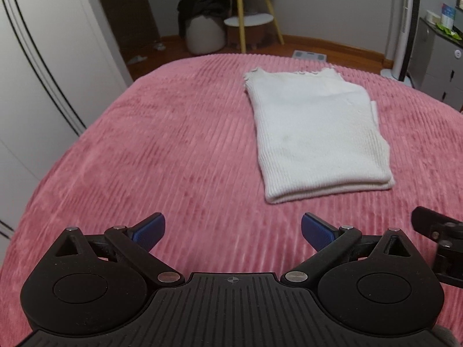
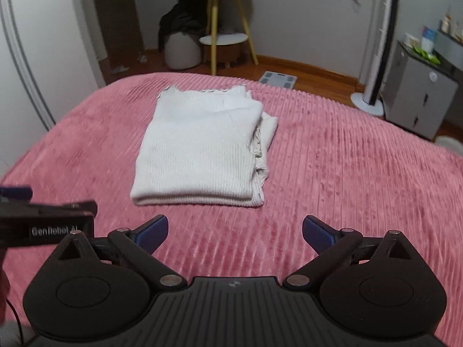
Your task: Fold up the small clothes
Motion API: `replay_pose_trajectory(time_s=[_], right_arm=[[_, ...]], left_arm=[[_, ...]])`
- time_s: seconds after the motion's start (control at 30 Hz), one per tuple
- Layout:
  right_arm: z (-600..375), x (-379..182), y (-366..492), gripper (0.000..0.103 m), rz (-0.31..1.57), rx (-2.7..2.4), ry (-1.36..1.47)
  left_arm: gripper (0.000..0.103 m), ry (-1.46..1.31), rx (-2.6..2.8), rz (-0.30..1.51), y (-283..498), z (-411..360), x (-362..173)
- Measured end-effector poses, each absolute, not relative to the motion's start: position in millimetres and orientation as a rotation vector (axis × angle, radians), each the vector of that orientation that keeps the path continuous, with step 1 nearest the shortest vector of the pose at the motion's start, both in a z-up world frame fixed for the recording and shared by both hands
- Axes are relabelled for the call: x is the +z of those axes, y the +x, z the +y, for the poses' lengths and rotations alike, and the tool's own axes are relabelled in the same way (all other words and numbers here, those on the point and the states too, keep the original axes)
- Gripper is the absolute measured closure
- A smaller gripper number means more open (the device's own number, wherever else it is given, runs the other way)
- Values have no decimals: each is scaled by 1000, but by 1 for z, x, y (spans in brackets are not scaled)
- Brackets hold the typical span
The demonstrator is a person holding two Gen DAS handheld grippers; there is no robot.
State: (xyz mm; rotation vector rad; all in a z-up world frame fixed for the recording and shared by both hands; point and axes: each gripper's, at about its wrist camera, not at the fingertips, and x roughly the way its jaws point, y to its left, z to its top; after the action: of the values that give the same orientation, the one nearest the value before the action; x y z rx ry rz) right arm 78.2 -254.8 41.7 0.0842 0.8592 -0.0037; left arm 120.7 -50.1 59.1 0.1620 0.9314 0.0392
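Observation:
A white ribbed knit garment (image 1: 315, 133) lies folded into a rectangle on the pink ribbed bedspread (image 1: 162, 150); it also shows in the right wrist view (image 2: 202, 147), with layered edges along its right side. My left gripper (image 1: 233, 231) is open and empty, held above the bedspread near and to the left of the garment's folded front edge. My right gripper (image 2: 235, 232) is open and empty, just short of the garment's front edge. Each gripper's body shows at the edge of the other's view, the right gripper (image 1: 437, 240) and the left gripper (image 2: 46, 219).
Beyond the bed's far edge stand a yellow-legged side table (image 2: 225, 26), a white pouf with dark clothes (image 2: 182, 49), a scale on the floor (image 2: 277, 79), a tower fan (image 2: 376, 52) and a grey drawer cabinet (image 2: 419, 92). A white wardrobe (image 1: 43, 86) is at the left.

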Motion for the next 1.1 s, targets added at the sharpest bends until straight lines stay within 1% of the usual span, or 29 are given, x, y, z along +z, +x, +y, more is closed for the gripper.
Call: replay_pose_trajectory(time_s=[0.3, 1.1], right_arm=[[-247, 43, 79, 4, 931, -47, 22], [-246, 46, 80, 4, 946, -57, 43]], left_arm=[[0, 165, 37, 937, 112, -52, 68], [0, 166, 40, 926, 107, -51, 74]])
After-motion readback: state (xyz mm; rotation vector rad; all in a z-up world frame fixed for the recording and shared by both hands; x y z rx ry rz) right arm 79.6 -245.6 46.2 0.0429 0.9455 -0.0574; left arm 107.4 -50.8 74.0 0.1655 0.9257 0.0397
